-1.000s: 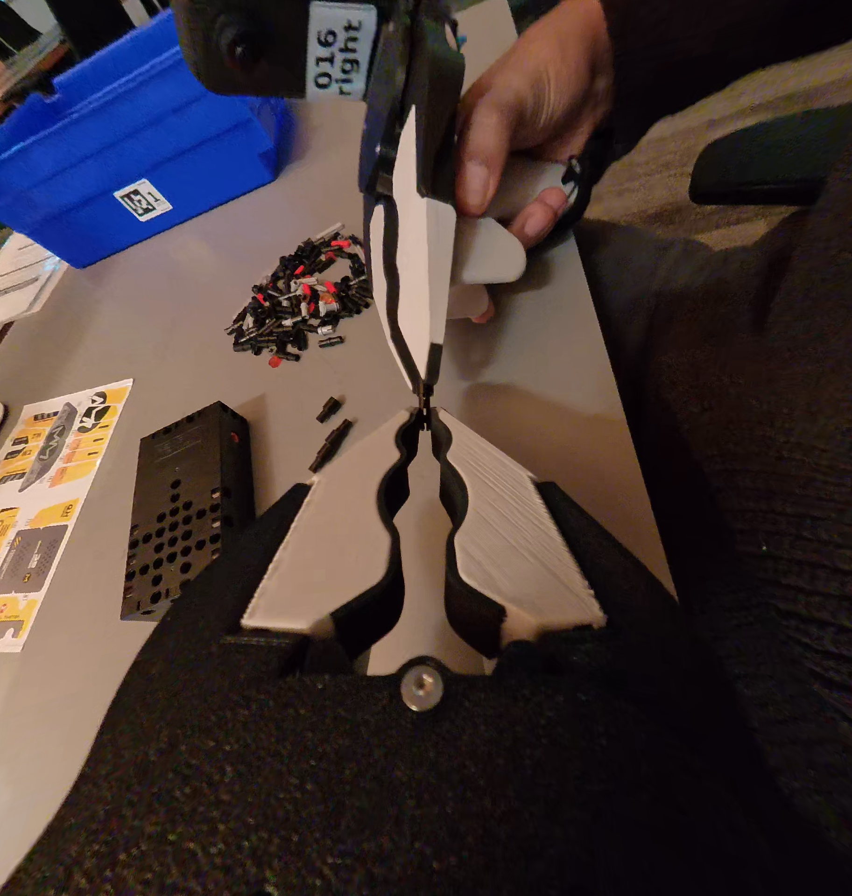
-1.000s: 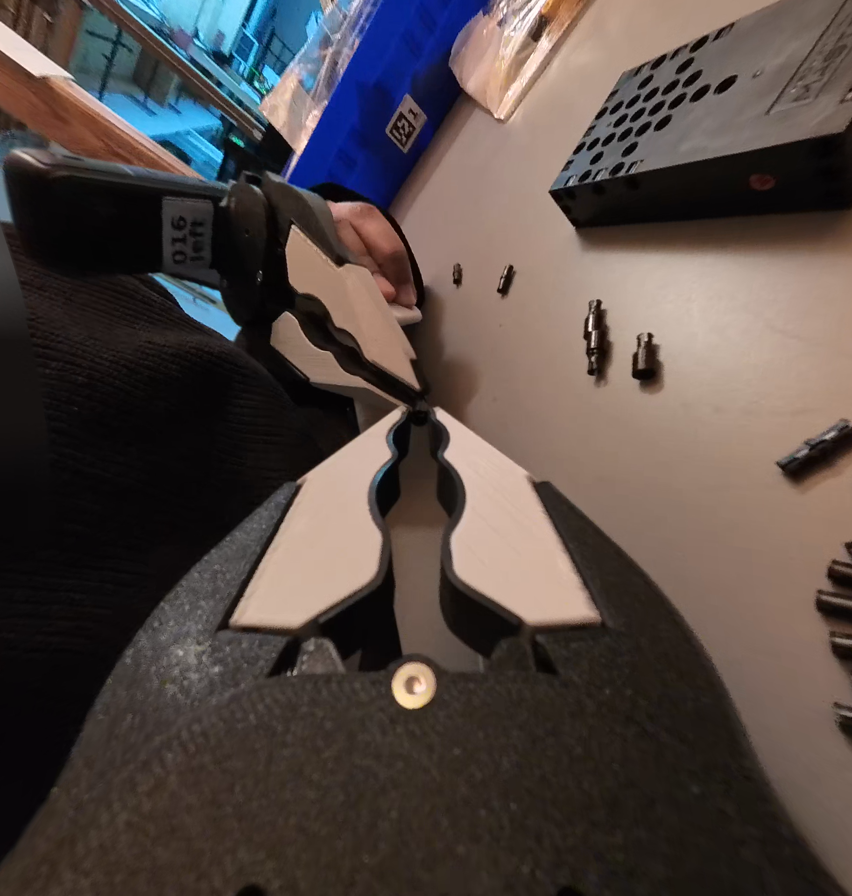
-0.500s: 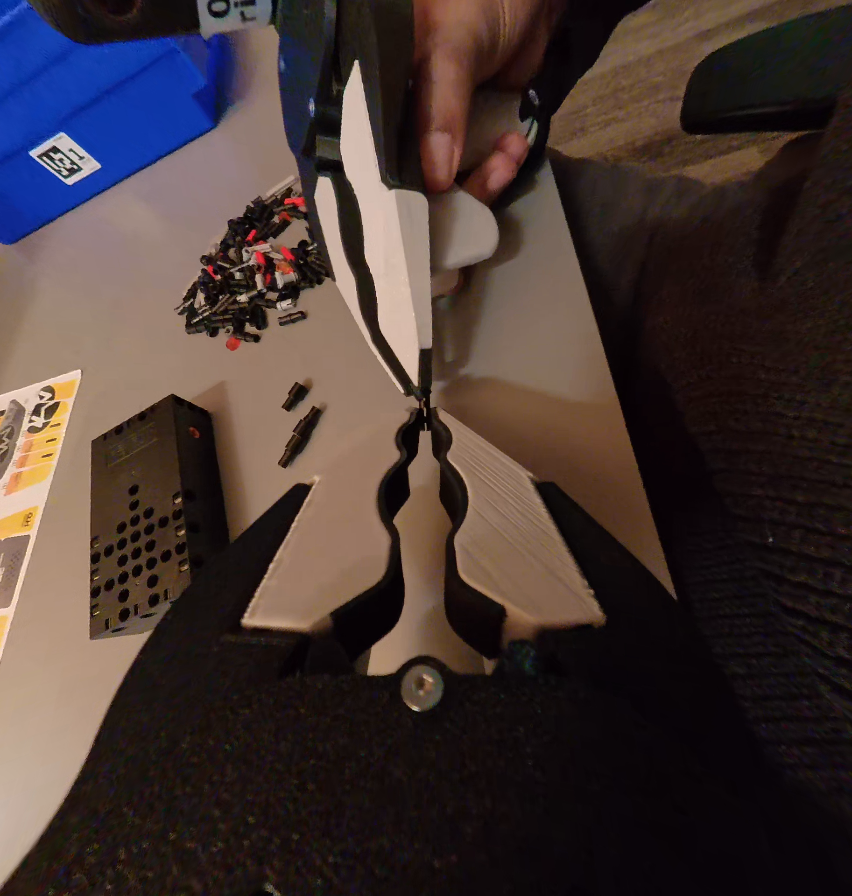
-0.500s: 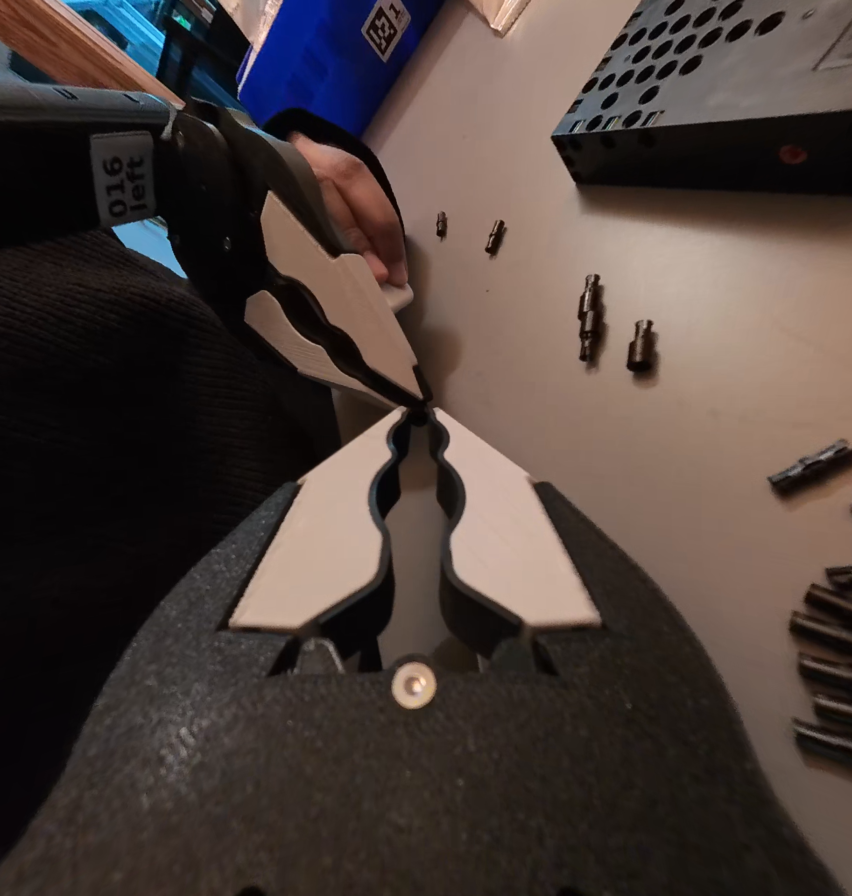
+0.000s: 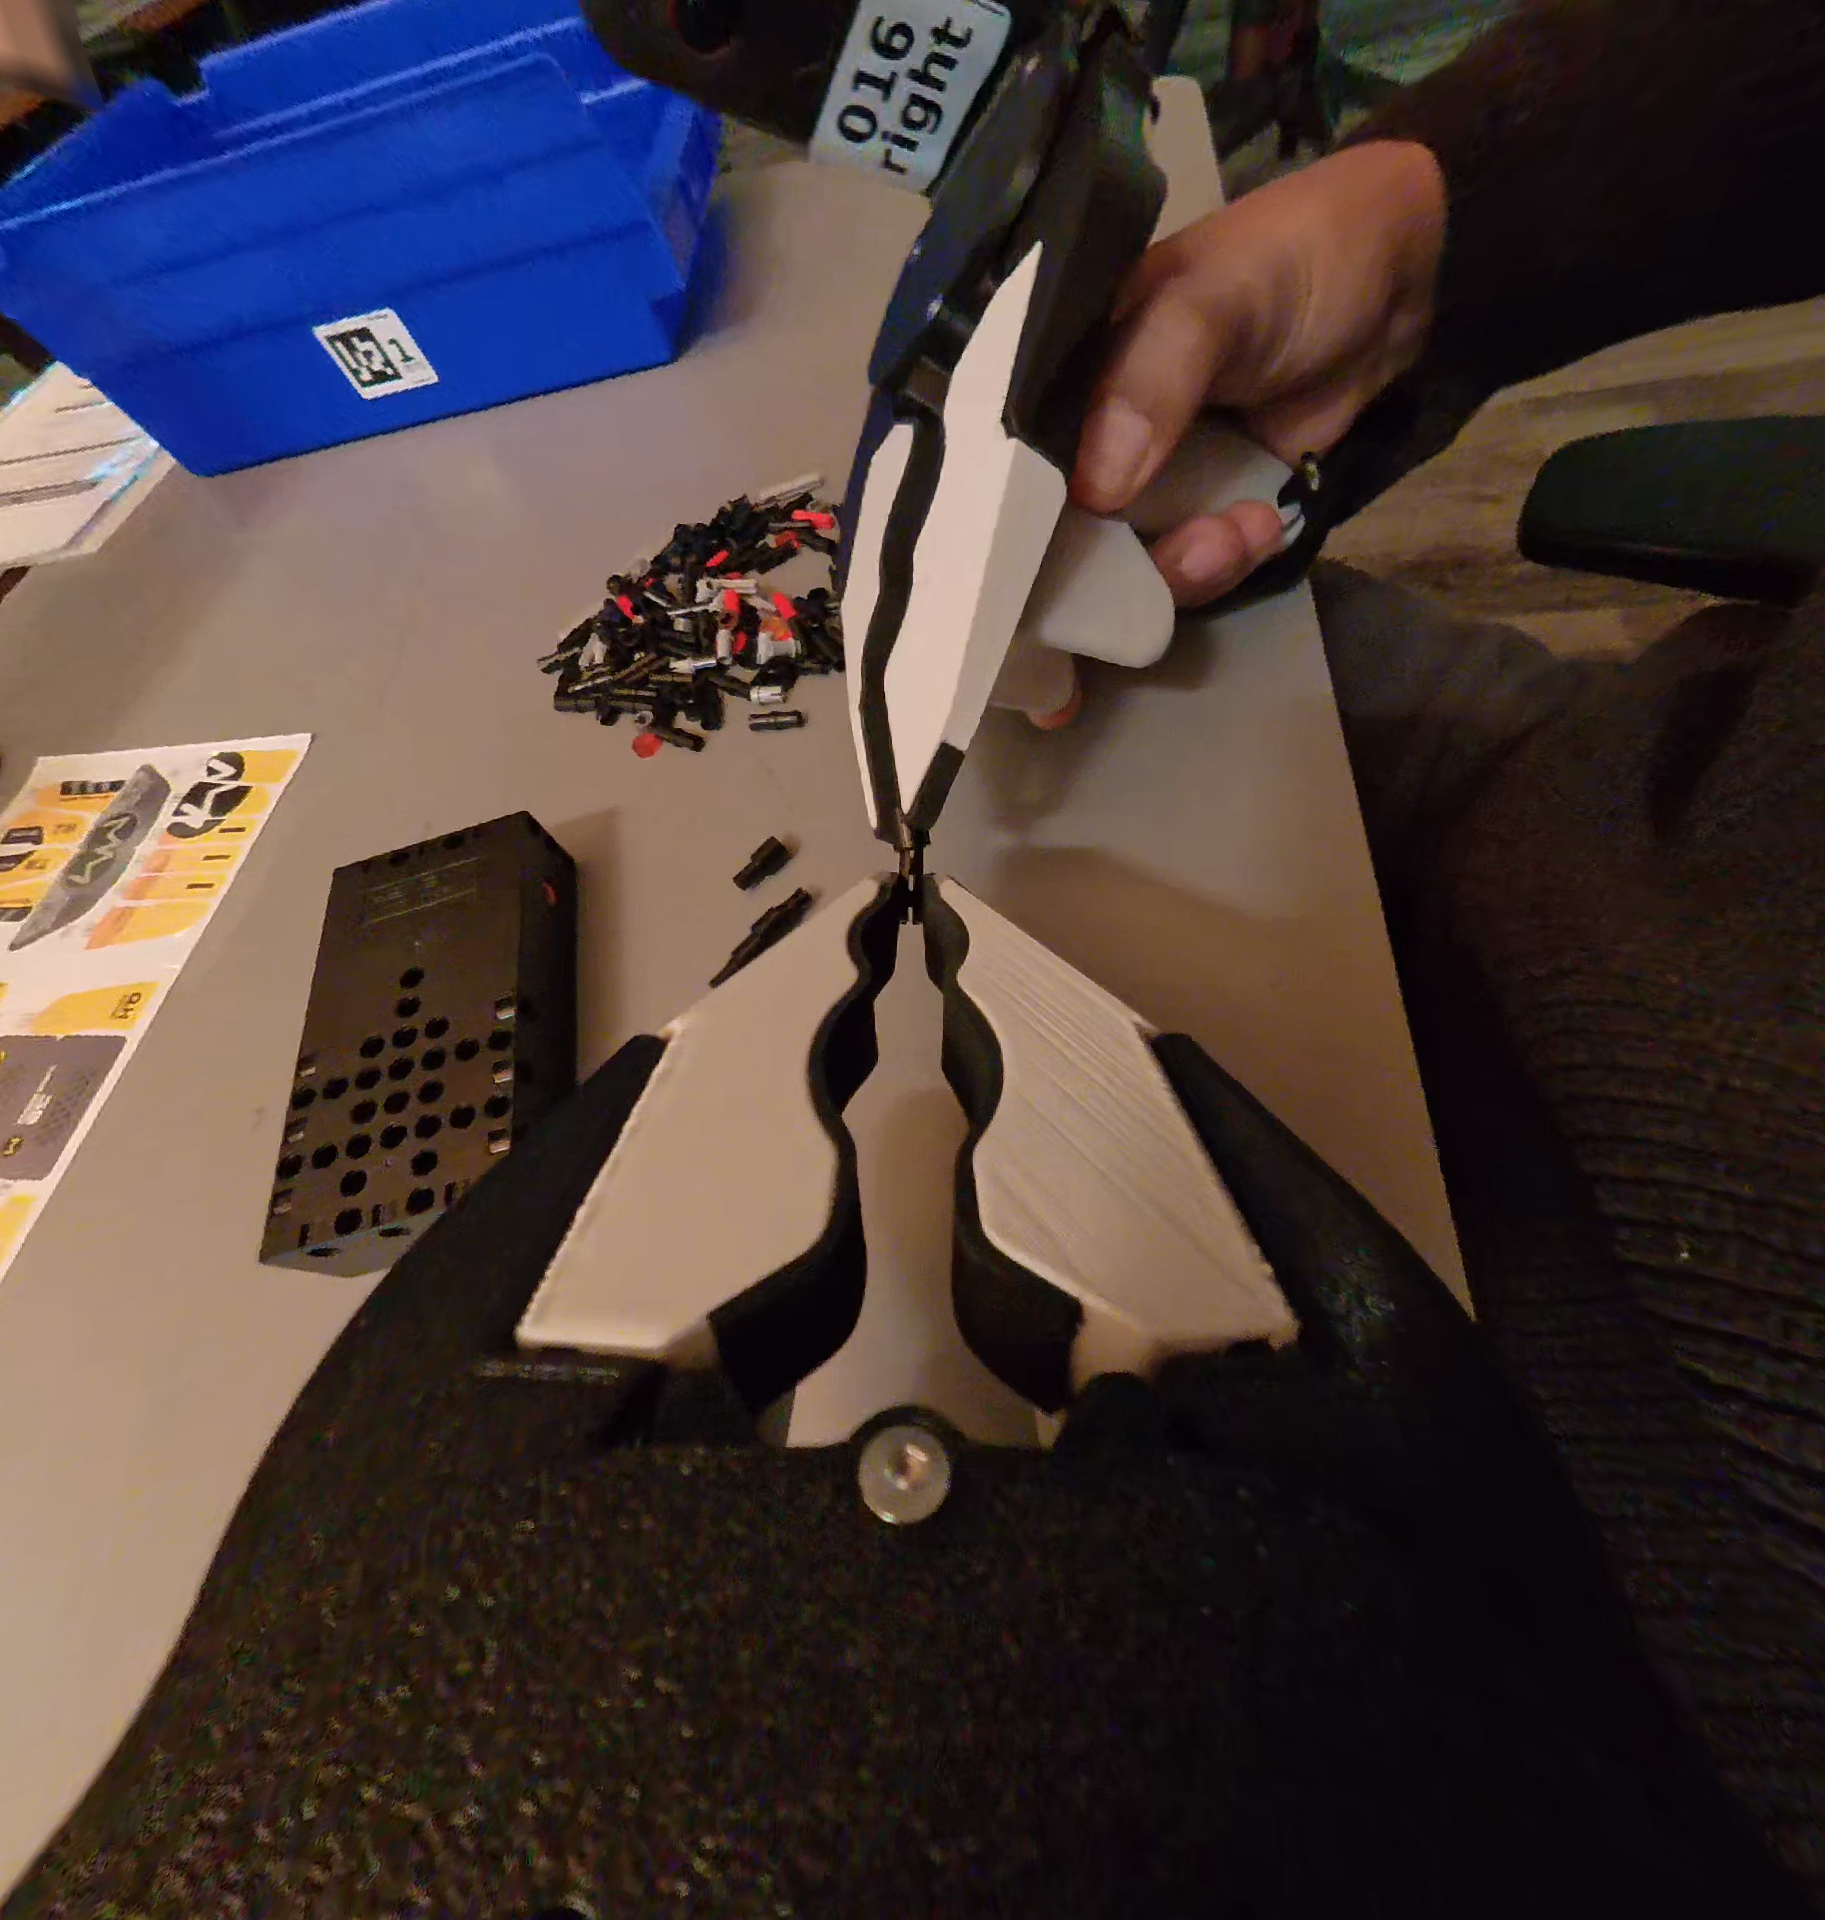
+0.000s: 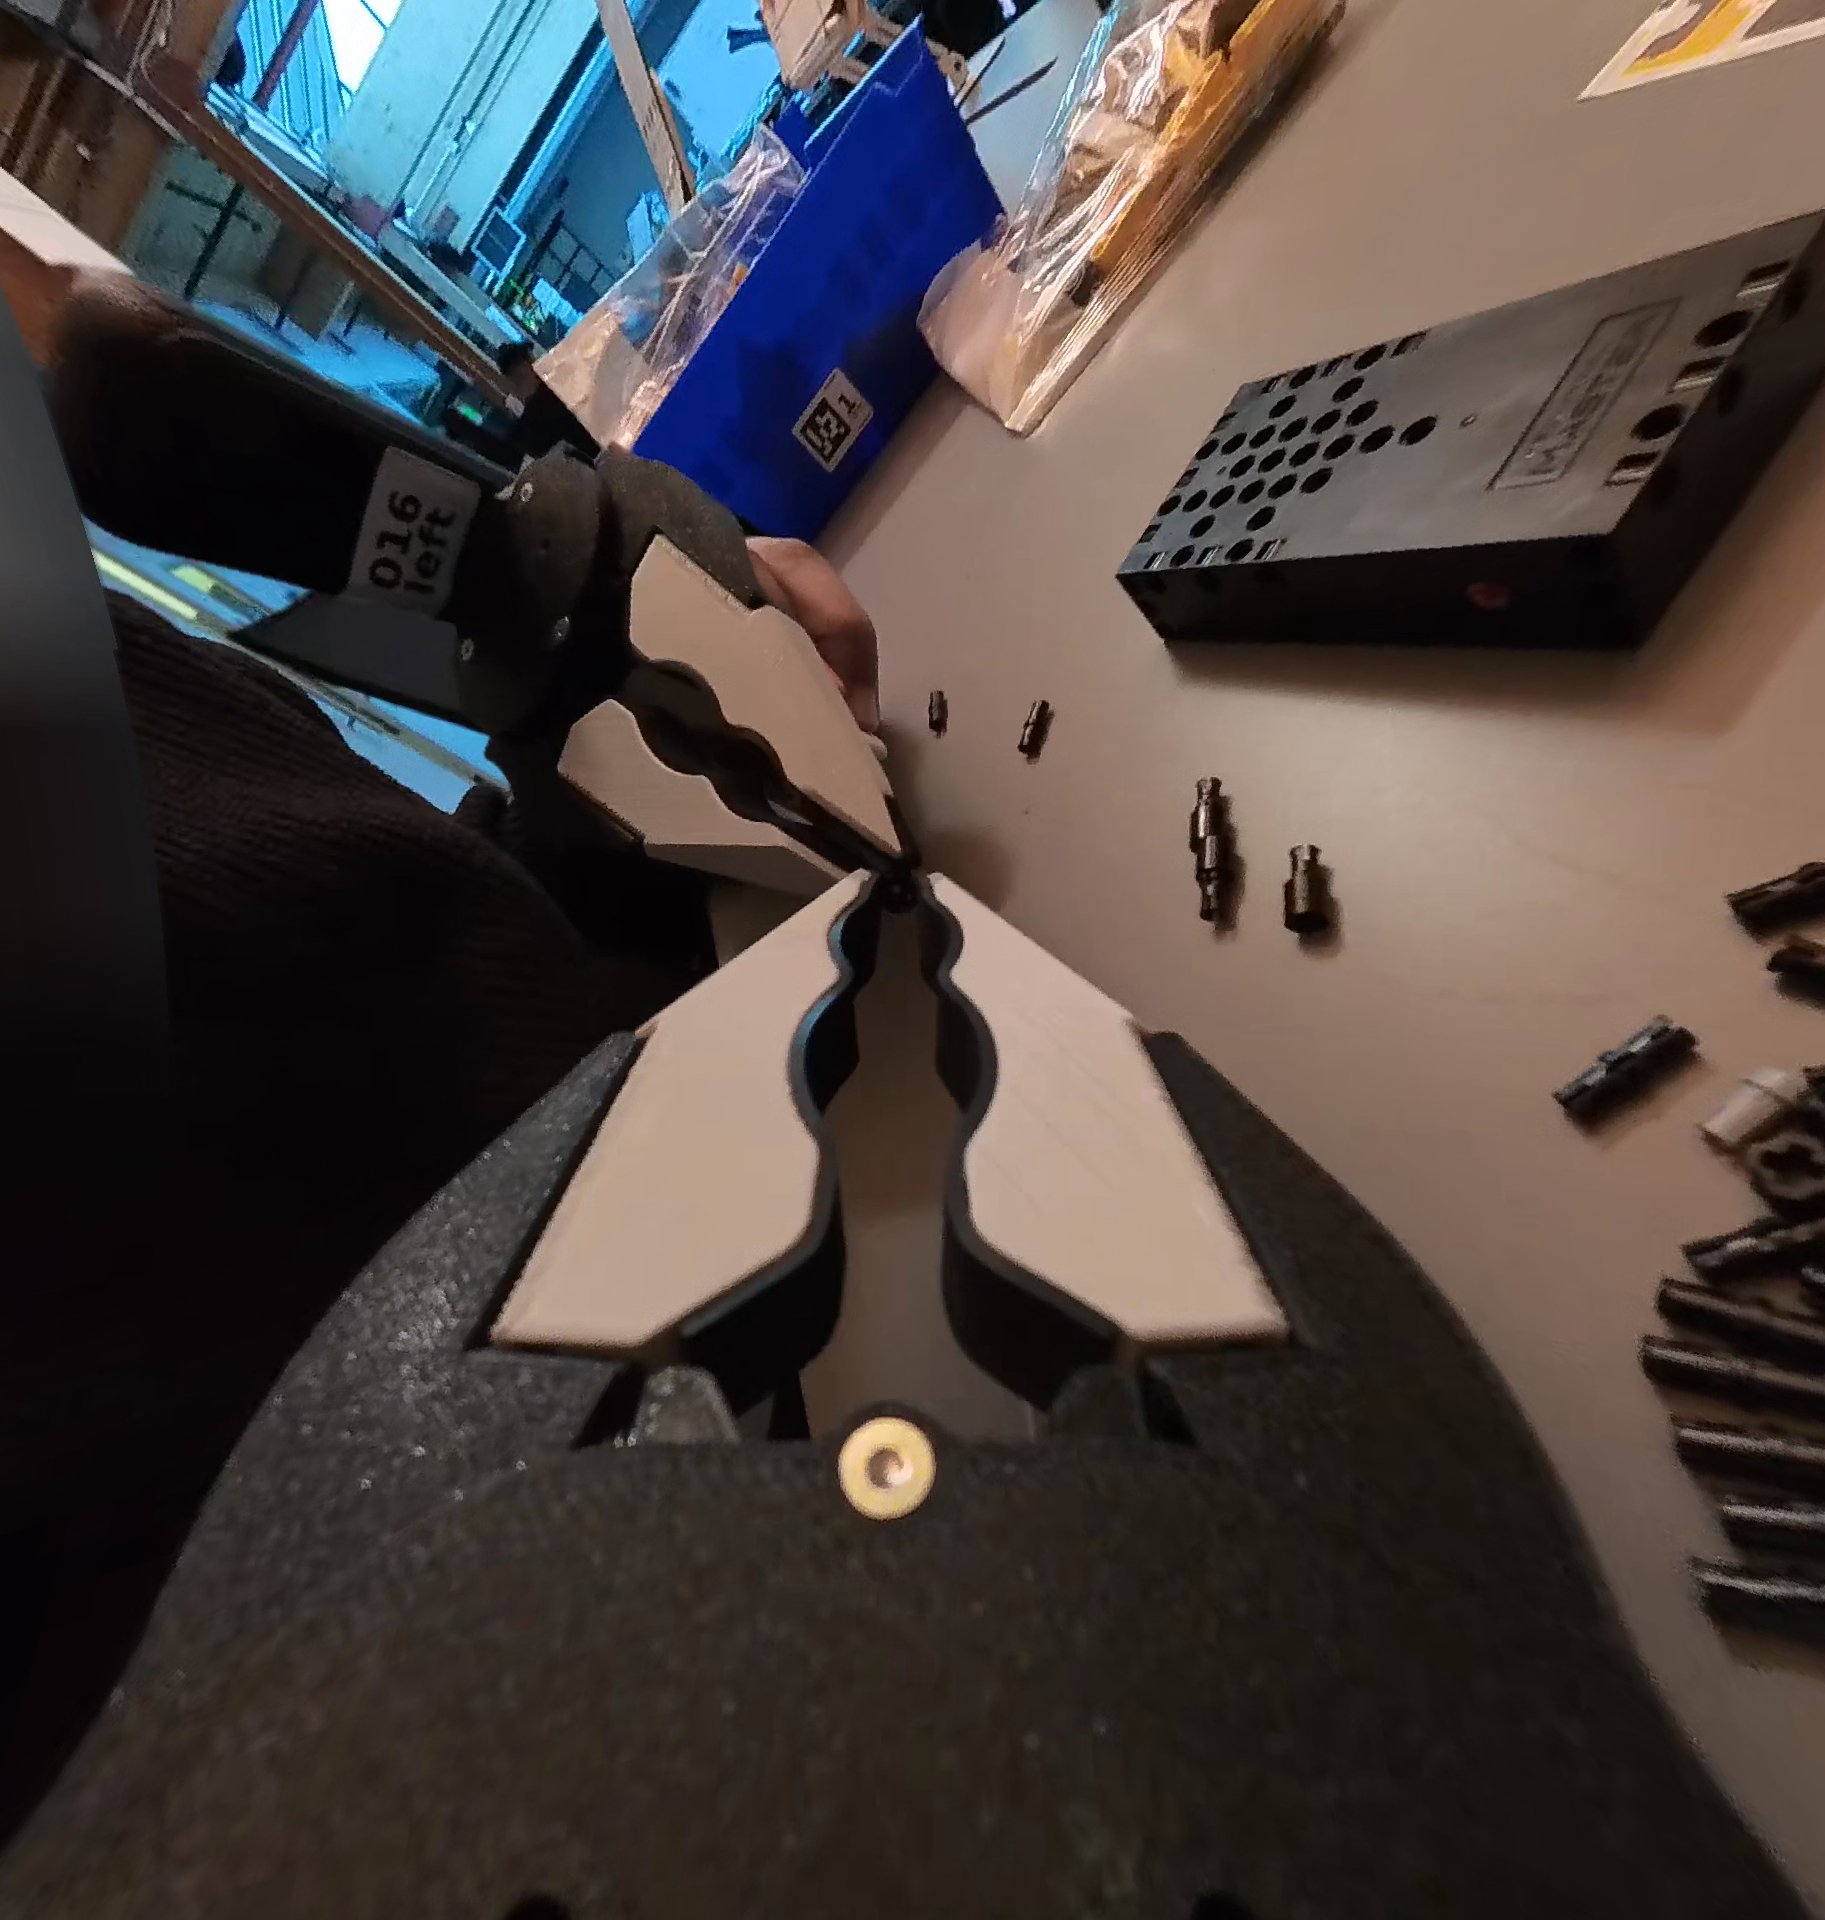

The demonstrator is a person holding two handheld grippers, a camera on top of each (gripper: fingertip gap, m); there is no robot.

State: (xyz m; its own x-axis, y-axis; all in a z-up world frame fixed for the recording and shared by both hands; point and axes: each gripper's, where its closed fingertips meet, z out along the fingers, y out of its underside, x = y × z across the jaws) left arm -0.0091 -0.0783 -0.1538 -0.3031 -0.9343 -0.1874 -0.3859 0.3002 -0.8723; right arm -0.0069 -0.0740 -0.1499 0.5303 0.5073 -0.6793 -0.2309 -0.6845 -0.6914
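Observation:
My left gripper [image 5: 906,902] and my right gripper [image 6: 895,891] are both shut and meet tip to tip just above the grey table [image 5: 1147,894], near its edge. A small black pin [image 5: 908,871] is pinched between the two sets of tips; it also shows in the right wrist view [image 6: 897,896]. The right gripper [image 5: 900,831] comes down steeply from above, held by a hand [image 5: 1261,343]. The left gripper [image 6: 882,854] reaches in from the left. Two loose black pins [image 5: 760,862] lie just left of the tips.
A black perforated block [image 5: 420,1039] lies to the left, and a pile of black, red and grey pins [image 5: 710,634] lies behind. A blue bin [image 5: 347,229] stands at the back. A yellow printed sheet [image 5: 66,977] lies far left. Plastic bags [image 6: 1116,187] are by the bin.
Both grippers stay shut and tip to tip on the pin. The pair shifted over the table and back, and the right gripper's tilt changed slightly.

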